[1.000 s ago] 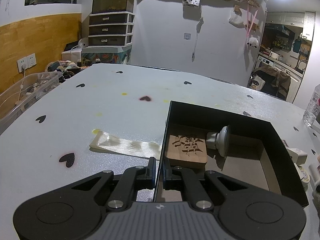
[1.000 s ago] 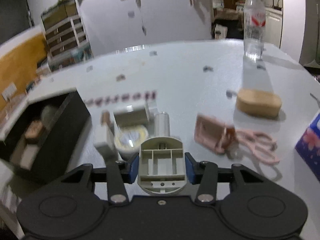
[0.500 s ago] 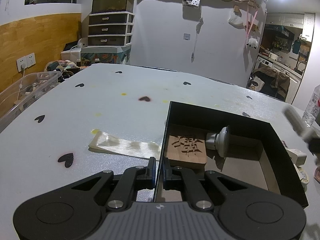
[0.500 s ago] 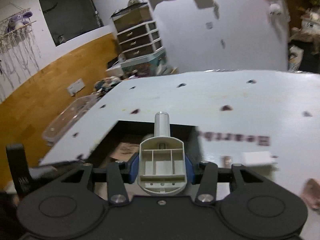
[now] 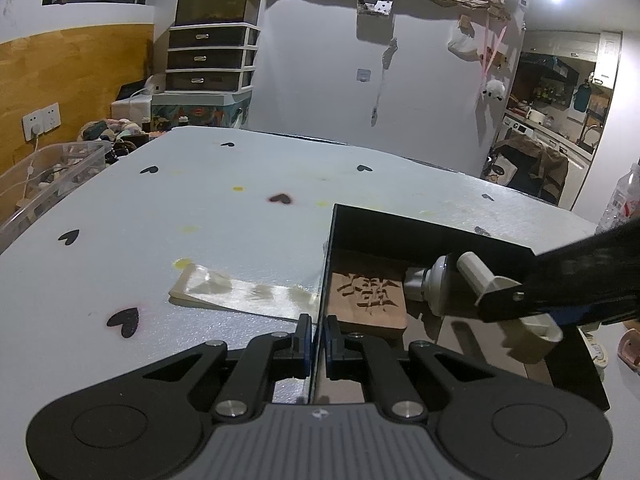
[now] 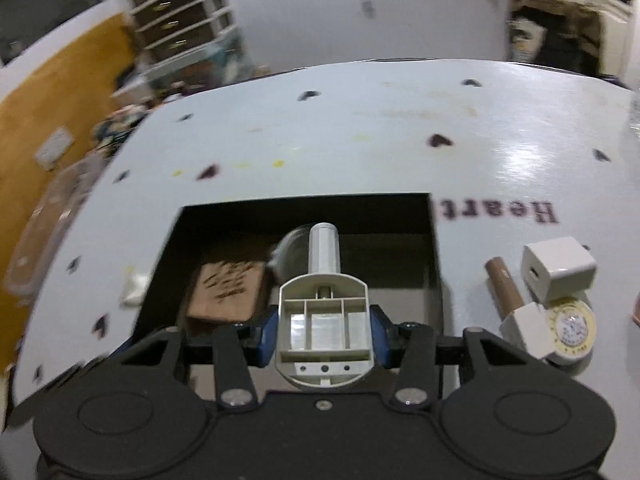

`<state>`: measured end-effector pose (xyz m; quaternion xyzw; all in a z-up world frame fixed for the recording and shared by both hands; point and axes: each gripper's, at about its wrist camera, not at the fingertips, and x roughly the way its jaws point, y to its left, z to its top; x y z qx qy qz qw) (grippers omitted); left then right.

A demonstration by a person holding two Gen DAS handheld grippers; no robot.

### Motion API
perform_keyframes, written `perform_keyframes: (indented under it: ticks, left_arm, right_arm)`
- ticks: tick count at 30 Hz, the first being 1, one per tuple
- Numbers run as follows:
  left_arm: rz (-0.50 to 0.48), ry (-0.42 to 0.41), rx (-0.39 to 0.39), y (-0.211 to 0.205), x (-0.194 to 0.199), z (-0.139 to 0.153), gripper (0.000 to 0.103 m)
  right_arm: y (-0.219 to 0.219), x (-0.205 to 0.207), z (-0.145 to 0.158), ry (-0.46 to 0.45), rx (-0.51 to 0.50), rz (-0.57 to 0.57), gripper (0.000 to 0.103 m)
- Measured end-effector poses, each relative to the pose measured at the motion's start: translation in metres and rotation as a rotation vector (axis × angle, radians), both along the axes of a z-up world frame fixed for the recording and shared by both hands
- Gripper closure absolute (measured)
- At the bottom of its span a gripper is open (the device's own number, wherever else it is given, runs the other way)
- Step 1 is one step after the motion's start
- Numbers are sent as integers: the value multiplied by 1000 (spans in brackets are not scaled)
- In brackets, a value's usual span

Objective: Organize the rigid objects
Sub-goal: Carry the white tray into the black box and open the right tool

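L gripper (image 5: 318,336): fingers closed on near-left wall of the black box (image 5: 424,232). R gripper (image 6: 324,330): fingers clamped on a grey plastic part w/ tube end (image 6: 325,300), held above the box interior, not touching the floor. Inside box: carved wooden block (image 5: 368,300) and metal knob (image 5: 430,290), just beside each other. Box sits on the heart-print surface (image 5: 200,216); white charger cube (image 6: 558,270) and tape roll (image 6: 570,326) to its right, outside.

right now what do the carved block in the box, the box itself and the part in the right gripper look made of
Carved block: looks like wood, matte brown, with characters cut into its top face.
Black box: thin, flat, matte black walls, probably cardboard or thin board; hard to tell which.
Grey part in the right gripper: moulded plastic by the look, pale grey with a slight sheen and ribbed compartments inside.
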<state>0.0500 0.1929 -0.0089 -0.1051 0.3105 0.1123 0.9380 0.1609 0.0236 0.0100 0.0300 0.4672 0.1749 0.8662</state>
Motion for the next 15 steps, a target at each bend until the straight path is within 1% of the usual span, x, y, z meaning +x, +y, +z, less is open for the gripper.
perform_keyframes:
  ticks: [3,6,7,9,11,15]
  left_arm:
    - [-9,-3,-5,2,-1,0,97]
    - [-19,-3,-7,2,-1,-1,97]
    - [-20,-4,-7,3,-1,-1,97]
    - [-24,-4,-9,3,-1,-1,97]
    - [-27,-6,-14,4,-1,-1,97]
    - [-28,-7,-16,6,-2,-2,97]
  right_arm:
    - [6,7,-6,3,-28,-71,56]
    - [8,13,-13,33,-28,-95,55]
    - [9,14,-13,26,-28,-92,54]
    - [8,16,-12,40,-6,-83,47]
    - [6,16,-10,55,16,-73,43]
    - [1,12,-5,76,68,-37,41]
